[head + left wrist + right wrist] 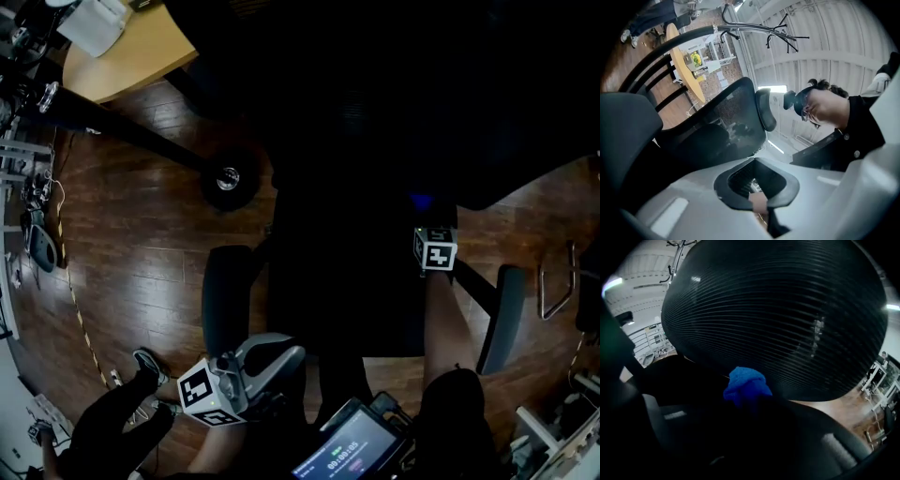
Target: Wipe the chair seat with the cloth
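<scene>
While the right gripper was clamped on the blue cloth at the chair seat's back right edge, below the backrest, the left gripper hung off the front left corner, jaws together, empty.

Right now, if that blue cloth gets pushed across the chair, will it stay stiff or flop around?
Probably floppy: the blue cloth bunches into a soft, rounded lump where the right hand-held gripper pinches it. It looks fuzzy, so it would likely drag, not slide, on the chair seat.
</scene>
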### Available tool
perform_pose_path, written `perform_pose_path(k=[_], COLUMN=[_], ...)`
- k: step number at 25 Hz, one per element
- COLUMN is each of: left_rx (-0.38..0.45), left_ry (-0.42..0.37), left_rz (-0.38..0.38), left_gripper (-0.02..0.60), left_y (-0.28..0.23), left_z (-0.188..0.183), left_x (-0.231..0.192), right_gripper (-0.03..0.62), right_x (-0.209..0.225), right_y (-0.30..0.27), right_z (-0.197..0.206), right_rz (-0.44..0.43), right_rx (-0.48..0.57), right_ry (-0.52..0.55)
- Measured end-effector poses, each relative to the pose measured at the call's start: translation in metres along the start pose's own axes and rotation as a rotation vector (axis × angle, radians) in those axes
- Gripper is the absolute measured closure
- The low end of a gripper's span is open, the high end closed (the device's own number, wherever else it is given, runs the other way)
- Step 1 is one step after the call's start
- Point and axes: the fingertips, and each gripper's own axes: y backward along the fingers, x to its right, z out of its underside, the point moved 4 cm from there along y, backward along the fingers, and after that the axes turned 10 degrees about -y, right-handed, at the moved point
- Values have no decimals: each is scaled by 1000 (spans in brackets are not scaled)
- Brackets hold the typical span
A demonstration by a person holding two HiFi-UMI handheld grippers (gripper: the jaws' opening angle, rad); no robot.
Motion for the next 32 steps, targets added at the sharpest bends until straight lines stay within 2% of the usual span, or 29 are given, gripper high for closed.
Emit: perform_pose_path(k=[3, 6, 12, 15, 17, 19, 22, 27, 30, 32], left_rx=[-40, -52, -54, -47, -28, 0, 34, 68, 84, 91], left_ry=[3, -2, -7, -6, -11, -20, -36, -53, -74, -80], left_rz=[7, 11, 17, 14, 3, -11, -38, -72, -94, -108], left_gripper=[580, 580, 578, 580, 580, 580, 580, 580, 580, 580], left_y=[-3, -9, -15, -8, -3, 1, 7, 22, 32, 39], left_z=[7, 10, 7, 5, 2, -4, -15, -27, -31, -32], left_x=[1, 3, 4, 6, 5, 2, -1, -3, -3, -3], right_gripper=[537, 537, 537, 537, 537, 537, 537, 537, 537, 536], right_x=[35, 61, 66, 57, 30, -15, -102, -258, -323, -343], right_y=[21, 40, 40, 50, 52, 47, 34, 13, 3, 2], right_z=[9, 10, 9, 7, 4, -2, -14, -19, -5, 5], right_rz=[64, 121, 98, 62, 1, -85, -238, -497, -574, -567], right_rx=[-1, 48, 56, 106, 150, 176, 172, 97, 28, -6], right_ry=[-59, -93, -135, -238, -284, -286, -285, -195, -111, -27])
